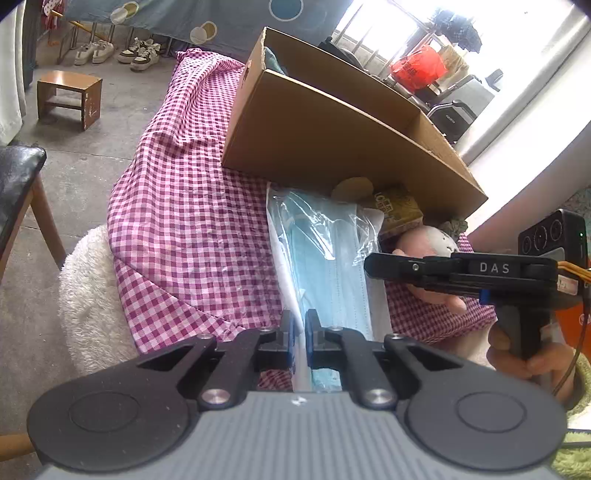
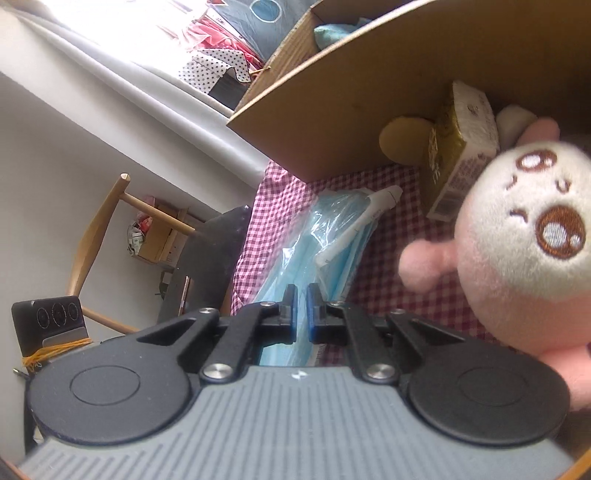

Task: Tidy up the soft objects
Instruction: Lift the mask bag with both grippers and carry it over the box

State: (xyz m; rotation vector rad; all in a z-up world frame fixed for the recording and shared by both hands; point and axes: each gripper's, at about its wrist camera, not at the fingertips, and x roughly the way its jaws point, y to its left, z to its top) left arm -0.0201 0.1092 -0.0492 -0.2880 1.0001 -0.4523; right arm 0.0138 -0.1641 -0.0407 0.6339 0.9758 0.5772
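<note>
A clear plastic pack of blue face masks [image 1: 325, 254] lies on the pink checked cloth [image 1: 184, 206] in front of a cardboard box [image 1: 332, 140]. My left gripper [image 1: 300, 332] is shut on the near edge of the mask pack. My right gripper [image 2: 303, 310] is shut and empty just above the mask pack [image 2: 314, 251]; it also shows from the side in the left wrist view [image 1: 373, 264]. A pink and white plush toy [image 2: 524, 243] sits to its right, partly hidden behind the right gripper in the left wrist view [image 1: 428, 243]. A tissue pack [image 2: 461, 155] leans against the box [image 2: 369, 92].
A teal cloth [image 2: 332, 33] lies inside the box. A round tan soft object [image 1: 352, 188] sits by the box wall. A white fluffy cushion [image 1: 88, 295] hangs at the left edge. A black-seated chair [image 1: 18, 177], a wooden stool [image 1: 68, 96] and shoes [image 1: 118, 51] stand on the floor.
</note>
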